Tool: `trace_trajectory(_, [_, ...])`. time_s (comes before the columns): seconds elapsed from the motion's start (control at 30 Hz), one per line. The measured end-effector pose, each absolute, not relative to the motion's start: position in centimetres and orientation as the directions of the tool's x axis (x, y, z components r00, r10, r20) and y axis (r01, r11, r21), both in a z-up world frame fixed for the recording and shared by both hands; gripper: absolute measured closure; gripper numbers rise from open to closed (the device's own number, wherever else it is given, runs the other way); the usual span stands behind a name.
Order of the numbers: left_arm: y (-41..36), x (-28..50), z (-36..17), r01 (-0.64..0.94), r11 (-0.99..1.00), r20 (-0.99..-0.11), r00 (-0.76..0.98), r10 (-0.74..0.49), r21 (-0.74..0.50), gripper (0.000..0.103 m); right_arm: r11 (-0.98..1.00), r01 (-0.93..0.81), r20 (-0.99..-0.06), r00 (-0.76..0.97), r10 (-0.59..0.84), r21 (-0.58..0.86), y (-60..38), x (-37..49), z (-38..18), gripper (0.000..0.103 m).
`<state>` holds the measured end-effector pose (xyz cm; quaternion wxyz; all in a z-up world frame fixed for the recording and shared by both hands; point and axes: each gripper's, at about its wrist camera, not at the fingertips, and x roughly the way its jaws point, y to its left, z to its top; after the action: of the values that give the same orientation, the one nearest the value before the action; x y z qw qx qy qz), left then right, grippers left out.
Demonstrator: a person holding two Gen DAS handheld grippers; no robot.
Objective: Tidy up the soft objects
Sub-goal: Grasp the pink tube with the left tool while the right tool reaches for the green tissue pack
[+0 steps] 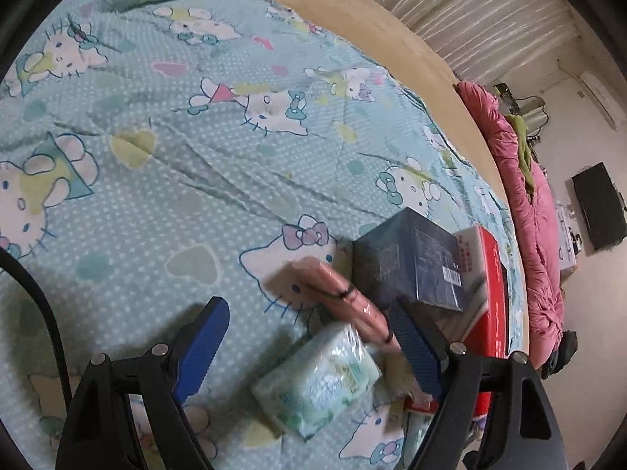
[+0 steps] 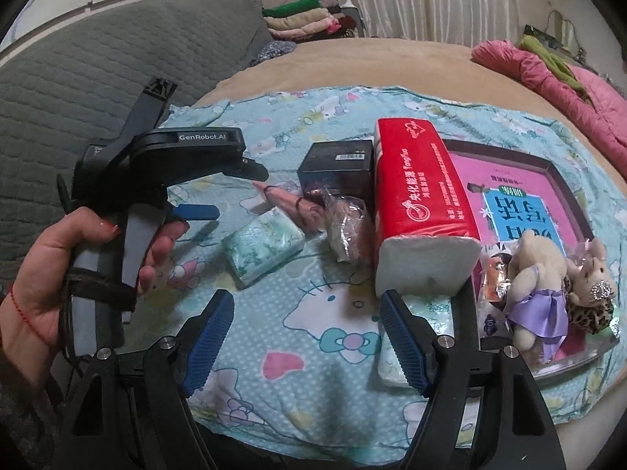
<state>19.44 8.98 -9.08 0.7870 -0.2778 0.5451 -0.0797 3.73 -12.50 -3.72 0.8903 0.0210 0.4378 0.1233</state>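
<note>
On the cat-print sheet (image 1: pixel 196 180) lies a green tissue pack (image 1: pixel 317 382), seen also as the green pack (image 2: pixel 264 244) in the right wrist view. My left gripper (image 1: pixel 309 337) hovers open right over it, pads apart from it. A pink wrapped roll (image 1: pixel 341 290) lies just beyond, against a dark box (image 1: pixel 411 262). A hand holds the left gripper (image 2: pixel 223 192) in the right wrist view. My right gripper (image 2: pixel 305 313) is open over bare sheet. A red tissue pack (image 2: pixel 419 192) stands just past its right finger, and two small plush toys (image 2: pixel 537 274) lie further right.
A pink-bottomed tray (image 2: pixel 548 180) holds the toys at the right. A clear crumpled wrapper (image 2: pixel 347 231) lies between the green pack and the red pack. A second pale tissue pack (image 2: pixel 431 309) sits behind my right finger. A pink quilt (image 2: pixel 568 82) lies at the bed's far right, and a grey padded headboard (image 2: pixel 98 62) stands at the left.
</note>
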Motion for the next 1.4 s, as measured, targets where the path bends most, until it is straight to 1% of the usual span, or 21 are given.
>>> trace_trajectory(0.07, [8.9,19.9,-9.4,-0.191,0.817,-0.807,0.385,-0.447,-0.544,0.023,0.969,-0.195,-0.779,0.58,0.237,0.149,-12.6,4.1,-4.1,0.025])
trace_trajectory(0.17, [8.4,20.9,-10.1,-0.207,0.806,-0.809,0.361,-0.463,-0.554,0.031,0.968,-0.2,-0.785,0.57,0.242,0.152,-12.3,4.6,-4.6,0.025])
trace_trajectory(0.23, [7.9,21.3,-10.5,-0.209,0.812,-0.817,0.346,-0.46,-0.546,0.04,0.966,-0.208,-0.789,0.563,0.244,0.151,-11.7,5.0,-4.9,0.025])
trace_trajectory(0.27, [7.8,21.6,-10.8,-0.212,0.809,-0.819,0.335,-0.466,-0.548,0.042,0.965,-0.214,-0.792,0.559,0.247,0.15,-11.3,5.2,-5.1,0.025])
trace_trajectory(0.33, [7.4,22.1,-11.4,-0.218,0.791,-0.81,0.304,-0.501,-0.571,0.051,0.963,-0.227,-0.796,0.552,0.247,0.142,-10.5,5.6,-5.5,0.025])
trace_trajectory(0.4, [7.0,22.4,-11.9,-0.22,0.783,-0.806,0.285,-0.518,-0.581,0.055,0.963,-0.23,-0.804,0.541,0.247,0.141,-9.9,6.0,-6.0,0.025])
trace_trajectory(0.53, [6.7,22.9,-12.3,-0.217,0.744,-0.771,0.274,-0.575,-0.632,0.074,0.964,-0.223,-0.811,0.531,0.247,0.148,-9.4,6.6,-6.5,0.025])
trace_trajectory(0.63, [6.4,23.2,-12.1,-0.184,0.761,-0.776,0.268,-0.571,-0.623,0.081,0.965,-0.219,-0.812,0.531,0.243,0.145,-9.1,7.2,-6.7,0.025])
trace_trajectory(0.73, [6.7,23.3,-12.0,-0.166,0.761,-0.77,0.276,-0.575,-0.627,0.084,0.967,-0.207,-0.815,0.528,0.239,0.15,-8.8,8.1,-6.9,0.025])
trace_trajectory(0.97, [10.2,22.1,-9.7,-0.127,0.756,-0.741,0.352,-0.571,-0.643,0.085,0.964,-0.179,-0.831,0.491,0.26,0.196,-7.3,10.5,-7.9,0.025])
trace_trajectory(1.13, [13.2,21.1,-8.3,-0.116,0.785,-0.755,0.39,-0.528,-0.609,0.085,0.966,-0.112,-0.851,0.458,0.257,0.231,-5.7,12.7,-9.6,0.025])
trace_trajectory(1.27, [15.4,20.3,-8.1,-0.131,0.798,-0.765,0.409,-0.497,-0.588,0.085,0.966,-0.082,-0.863,0.435,0.255,0.244,-4.1,14.3,-11.0,0.025])
trace_trajectory(1.4, [17.1,19.5,-8.1,-0.143,0.812,-0.778,0.419,-0.469,-0.566,0.085,0.974,-0.1,-0.879,0.42,0.224,0.201,-1.9,15.0,-12.1,0.025])
